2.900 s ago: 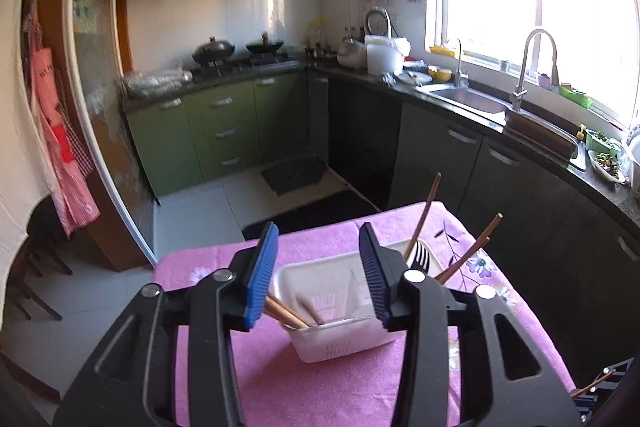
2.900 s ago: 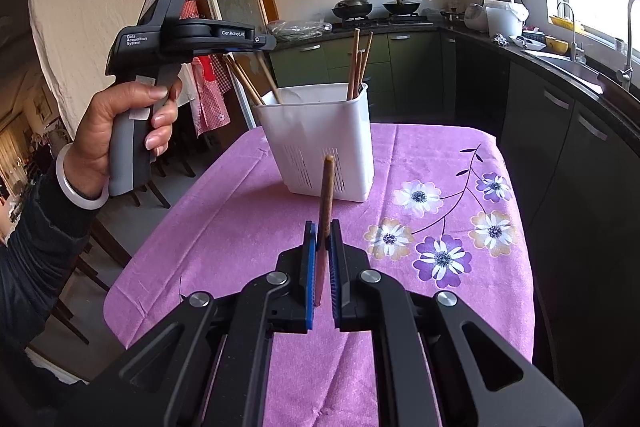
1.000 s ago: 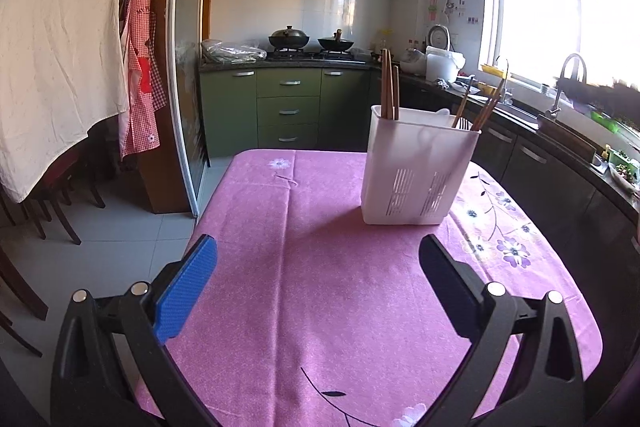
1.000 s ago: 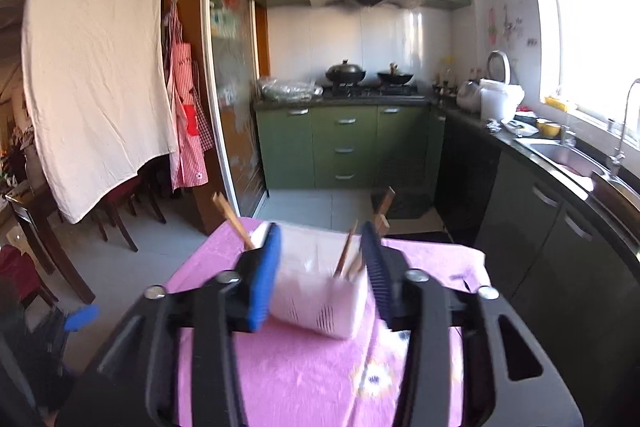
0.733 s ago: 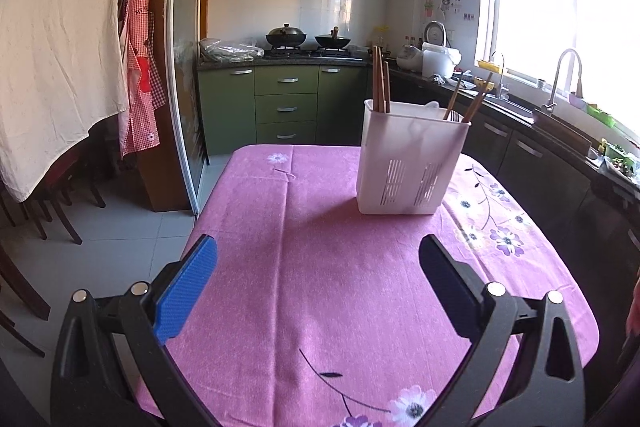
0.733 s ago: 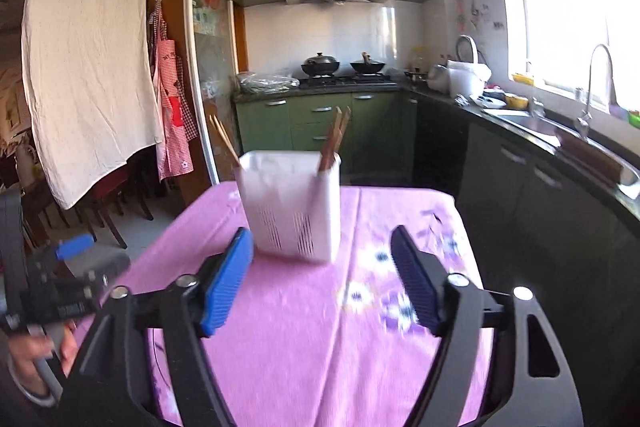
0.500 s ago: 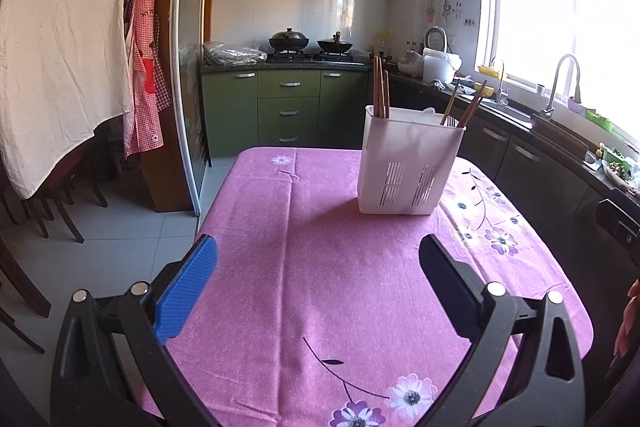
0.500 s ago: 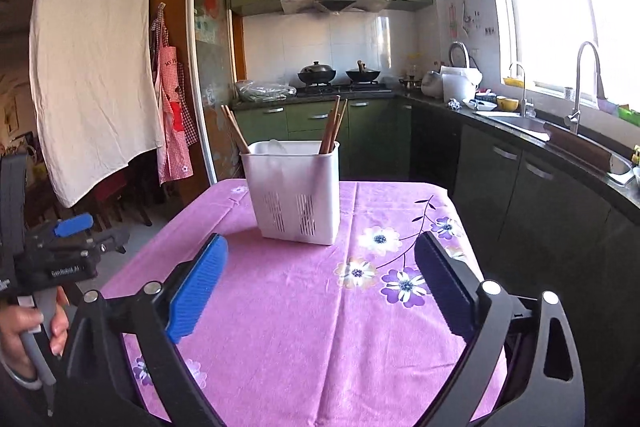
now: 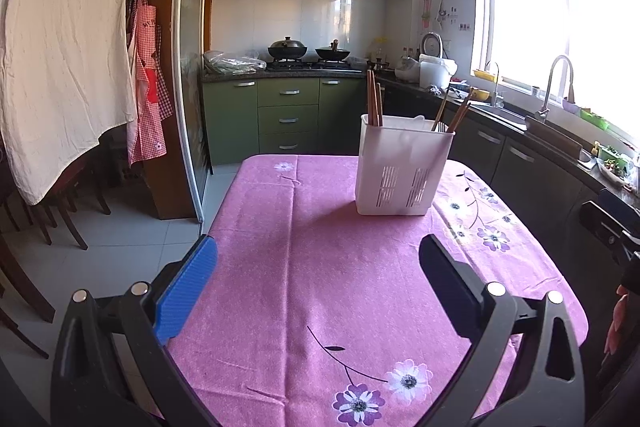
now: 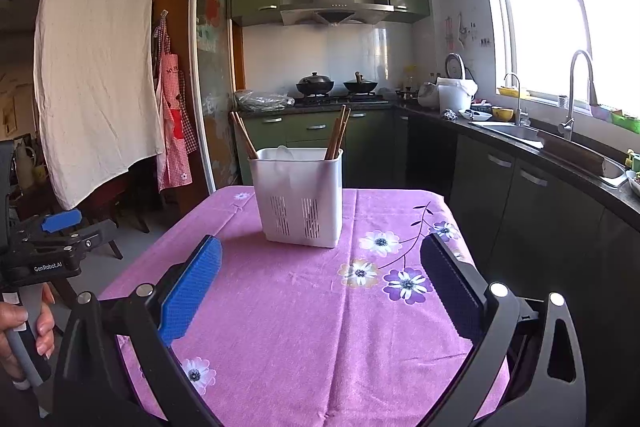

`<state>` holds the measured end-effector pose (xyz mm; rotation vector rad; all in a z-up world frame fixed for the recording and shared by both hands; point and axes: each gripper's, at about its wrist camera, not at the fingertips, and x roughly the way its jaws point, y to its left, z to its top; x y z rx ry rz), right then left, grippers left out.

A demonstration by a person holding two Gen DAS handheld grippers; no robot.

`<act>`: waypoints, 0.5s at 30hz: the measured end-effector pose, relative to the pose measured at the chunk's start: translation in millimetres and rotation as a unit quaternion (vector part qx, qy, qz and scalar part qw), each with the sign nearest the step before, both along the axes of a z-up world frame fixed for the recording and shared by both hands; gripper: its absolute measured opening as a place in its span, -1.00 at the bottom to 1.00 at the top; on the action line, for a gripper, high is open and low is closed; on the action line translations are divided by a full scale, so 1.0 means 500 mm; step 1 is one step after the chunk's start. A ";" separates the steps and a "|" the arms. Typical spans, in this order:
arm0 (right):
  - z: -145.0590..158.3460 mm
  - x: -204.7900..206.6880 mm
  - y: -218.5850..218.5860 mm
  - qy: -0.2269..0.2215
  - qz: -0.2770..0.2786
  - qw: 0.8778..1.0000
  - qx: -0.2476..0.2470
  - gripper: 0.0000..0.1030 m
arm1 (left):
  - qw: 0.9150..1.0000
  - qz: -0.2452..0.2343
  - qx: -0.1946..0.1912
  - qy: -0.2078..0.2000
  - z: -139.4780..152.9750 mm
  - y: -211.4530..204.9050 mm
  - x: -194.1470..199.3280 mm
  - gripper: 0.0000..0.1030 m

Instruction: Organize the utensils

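Note:
A white slotted utensil holder stands upright on the pink flowered tablecloth; it also shows in the right wrist view. Wooden chopsticks stick up at its left corner, more chopsticks at its right. In the right wrist view chopsticks lean at the holder's right side and others at its left. My left gripper is open and empty, well back from the holder. My right gripper is open and empty, near the table's front.
A dark counter with sink and tap runs along the right. Green cabinets and a stove with pans stand behind. Chairs and a hanging white cloth are at the left. The left gripper's body shows at the right wrist view's left edge.
The right gripper let go of a chopstick over the holder and opened wide. Both grippers pulled back from the holder toward the table's near end.

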<state>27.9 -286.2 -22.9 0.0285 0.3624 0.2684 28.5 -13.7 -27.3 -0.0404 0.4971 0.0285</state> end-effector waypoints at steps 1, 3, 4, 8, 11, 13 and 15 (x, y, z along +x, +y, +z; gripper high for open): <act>0.001 -0.001 0.000 0.000 0.000 1.000 0.000 0.91 | 1.000 0.000 0.001 -0.001 0.001 -0.001 -0.004 0.86; 0.001 0.000 0.000 0.002 0.002 1.000 0.001 0.91 | 1.000 -0.001 0.001 -0.002 0.002 -0.001 -0.007 0.86; 0.002 -0.001 0.000 0.001 0.003 1.000 0.001 0.91 | 1.000 -0.001 0.001 -0.002 0.002 -0.001 -0.007 0.86; 0.004 -0.003 -0.001 0.002 0.005 1.000 0.003 0.91 | 1.000 -0.001 0.001 -0.002 0.002 -0.003 -0.010 0.86; 0.007 -0.004 -0.002 0.002 0.007 1.000 0.003 0.91 | 1.000 -0.001 0.001 -0.003 0.002 -0.003 -0.010 0.86; 0.008 -0.005 -0.001 0.002 0.009 1.000 0.003 0.91 | 1.000 -0.001 0.001 -0.003 0.001 -0.003 -0.010 0.86; 0.007 -0.003 0.000 0.003 0.011 1.000 0.003 0.91 | 1.000 -0.001 0.001 -0.003 0.001 -0.003 -0.010 0.86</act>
